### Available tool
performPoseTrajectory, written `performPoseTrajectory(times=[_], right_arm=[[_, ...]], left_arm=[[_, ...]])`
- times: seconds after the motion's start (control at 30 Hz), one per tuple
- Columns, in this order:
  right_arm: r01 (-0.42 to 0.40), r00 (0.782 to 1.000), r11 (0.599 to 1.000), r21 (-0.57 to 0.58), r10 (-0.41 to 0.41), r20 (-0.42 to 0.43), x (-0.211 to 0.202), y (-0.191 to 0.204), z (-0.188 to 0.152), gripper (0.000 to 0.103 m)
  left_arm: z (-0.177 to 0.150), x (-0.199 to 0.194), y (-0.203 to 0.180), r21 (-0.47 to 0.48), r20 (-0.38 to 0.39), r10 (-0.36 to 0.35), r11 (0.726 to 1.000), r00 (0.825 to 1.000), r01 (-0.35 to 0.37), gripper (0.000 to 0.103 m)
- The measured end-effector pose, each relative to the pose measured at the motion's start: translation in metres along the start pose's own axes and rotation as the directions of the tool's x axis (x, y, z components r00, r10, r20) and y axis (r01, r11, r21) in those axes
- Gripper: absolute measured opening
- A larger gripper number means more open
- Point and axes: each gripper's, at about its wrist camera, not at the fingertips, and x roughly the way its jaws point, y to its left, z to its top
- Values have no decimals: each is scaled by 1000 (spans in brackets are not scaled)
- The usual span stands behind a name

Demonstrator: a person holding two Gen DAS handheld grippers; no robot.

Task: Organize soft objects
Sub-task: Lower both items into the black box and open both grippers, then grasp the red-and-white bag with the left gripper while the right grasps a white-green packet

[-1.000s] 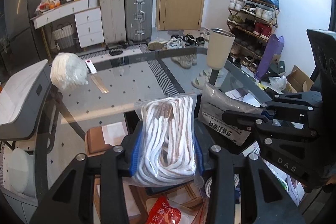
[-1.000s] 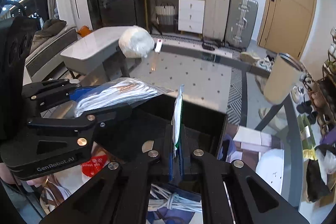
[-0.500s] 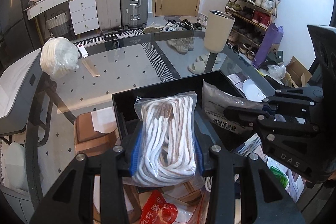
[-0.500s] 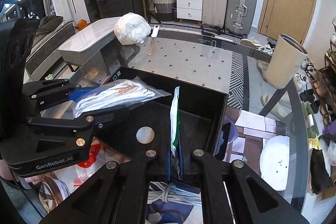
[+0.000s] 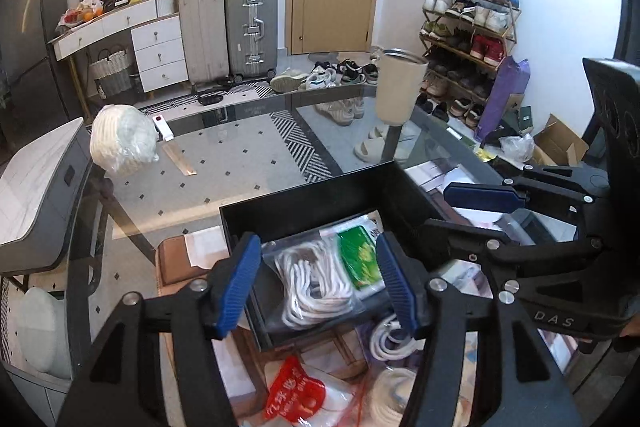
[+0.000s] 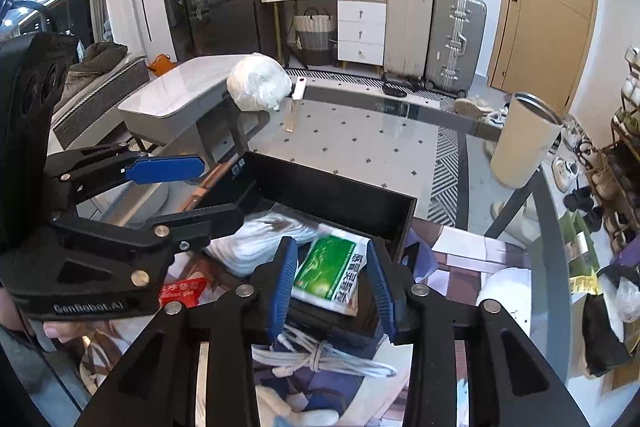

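Note:
A black box (image 5: pixel 304 199) stands on the glass table. Inside it lie a clear bag of white rope (image 5: pixel 312 283) and a green-and-white packet (image 5: pixel 360 259). My left gripper (image 5: pixel 318 283) is open and empty, just above the rope bag. In the right wrist view the box (image 6: pixel 348 191) holds the rope bag (image 6: pixel 264 239) and the packet (image 6: pixel 332 271). My right gripper (image 6: pixel 330 287) is open and empty over the packet. A white bundle in plastic (image 5: pixel 120 143) sits at the table's far left corner, also in the right wrist view (image 6: pixel 258 87).
A beige tumbler (image 5: pixel 398 87) stands at the far right of the table. A loose white cord coil (image 6: pixel 320 359) and a red-printed bag (image 5: pixel 300 395) lie in front of the box. A ruler (image 5: pixel 180 163) lies near the white bundle.
Both grippers opened. The rope bag left my left gripper and the packet left my right gripper; both now lie in the black box.

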Motion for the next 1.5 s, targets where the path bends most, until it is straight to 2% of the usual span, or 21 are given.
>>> performPoseTrajectory(times=[0.1, 0.23, 0.3, 0.37, 0.43, 0.47, 0.5, 0.6, 0.67, 0.73, 0.77, 0.83, 0.9, 1.07, 1.1, 1.2, 1.27, 1.3, 1.33, 1.4, 1.5], right_arm=[[7, 1000, 1000, -21, -7, 23, -16, 0, -3, 39], [2, 999, 1000, -25, -1, 41, -34, -2, -10, 49], [-2, 999, 1000, -21, 3, 36, -39, -3, -14, 50], [-5, 1000, 1000, -17, 6, 17, -42, -6, -20, 53], [-9, 1000, 1000, -13, 9, -6, -45, -9, -25, 73], [-14, 1000, 1000, -13, 13, -22, -45, -10, -27, 80], [-17, 999, 1000, -13, 17, -37, -45, -10, -29, 83], [-63, 992, 998, 7, 63, -108, -42, -14, -40, 83], [-105, 978, 994, 29, 108, -180, -37, -18, -50, 83], [-132, 952, 990, 58, 143, -269, -28, -21, -61, 83], [-139, 931, 987, 79, 158, -328, -22, -24, -70, 83], [-137, 905, 987, 79, 158, -394, -14, -25, -84, 83], [-133, 889, 989, 61, 146, -434, -9, -27, -95, 83], [-116, 819, 991, 60, 130, -559, 5, -32, -122, 83], [-117, 814, 991, 56, 128, -566, 6, -31, -124, 82], [-114, 810, 993, 8, 97, -579, 9, -22, -128, 76], [-96, 817, 995, -37, 58, -574, 10, -19, -128, 64], [-71, 824, 996, -55, 27, -566, 9, -19, -127, 52], [-62, 828, 997, -56, 20, -561, 9, -20, -127, 47], [-60, 832, 997, -43, 27, -555, 8, -22, -125, 42], [-29, 853, 999, -36, 6, -522, 5, -27, -122, 28]], left_arm=[[0, -14, -1, 0, 6, -14, 1000, 1000, 14, 61], [-3, -27, 2, -5, 5, -14, 1000, 1000, 14, 63], [-5, -32, 3, -9, 1, -14, 1000, 1000, 14, 75], [-9, -37, 3, -4, -1, -5, 1000, 1000, 5, 81], [-12, -41, 2, 2, -2, 4, 1000, 1000, -4, 81], [-15, -42, 3, 3, -5, 8, 1000, 1000, -8, 83], [-17, -43, 3, 3, -11, 6, 1000, 1000, -6, 88], [-24, -39, 2, 14, -66, -13, 1000, 998, 14, 88], [-30, -34, 3, 13, -106, -20, 1000, 994, 21, 88], [-37, -29, 5, 3, -140, -20, 1000, 990, 21, 88], [-41, -25, 7, -6, -166, -30, 1000, 986, 29, 88], [-49, -21, 9, -8, -204, -37, 999, 978, 36, 88], [-58, -18, 9, 7, -230, -23, 1000, 973, 25, 88], [-75, -6, 13, -3, -301, -29, 1000, 953, 29, 88], [-78, -3, 13, 1, -315, -23, 1000, 949, 24, 88], [-82, 9, 13, 5, -345, -9, 1000, 939, 12, 88], [-85, 16, 12, 8, -363, -3, 1000, 932, 7, 88], [-86, 17, 12, 10, -367, -2, 1000, 930, 6, 88], [-86, 18, 10, 15, -370, 1, 1000, 929, 5, 86], [-87, 20, 9, 21, -369, 11, 1000, 929, -4, 55], [-88, 20, 10, 9, -370, 7, 1000, 929, -4, 52]])
